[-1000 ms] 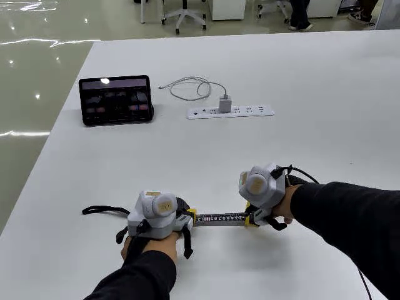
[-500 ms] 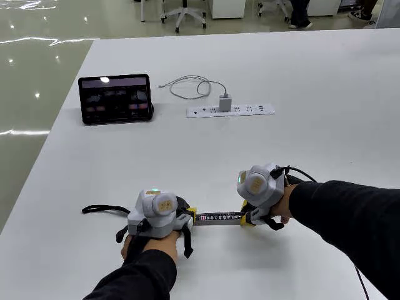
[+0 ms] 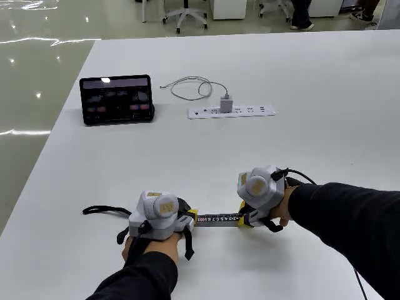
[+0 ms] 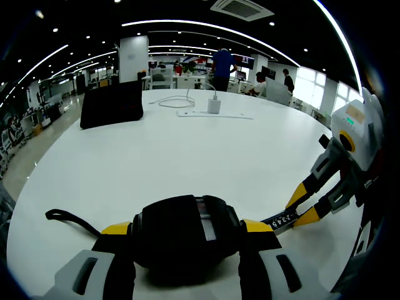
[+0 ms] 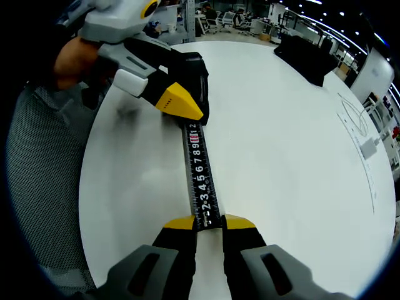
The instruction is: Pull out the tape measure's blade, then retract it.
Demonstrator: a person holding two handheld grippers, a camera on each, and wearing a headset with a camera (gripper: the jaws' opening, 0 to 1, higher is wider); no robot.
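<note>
Near the table's (image 3: 300, 75) front edge, toward its left side: one tape measure (image 4: 186, 237), case resting on the tabletop, clenched across its sides between the jaws of my left gripper (image 4: 186, 226). Blade (image 5: 200, 169): a short length was out, running along the tabletop to my right gripper (image 5: 207, 221), whose jaws were pinched shut on its tip end.

Risks, as I judged them.
- Item one: the blade slipping from the narrow pinch, since only the jaw tips held it. The spring would then snap it back hard into the case.
- Item two: the case twisting or sliding in the left grasp if the two pulls fell out of line, which could kink the blade.
- Item three: the loose wrist strap (image 4: 69, 219) fouling the left jaws.

Appearance.
- Case: rounded, matt black, with what seemed a lock or window panel on top, though the fisheye blurred it.
- Blade: black with white numerals, lying straight and flat.
- Strap: black, trailing toward the table's left edge.
</note>
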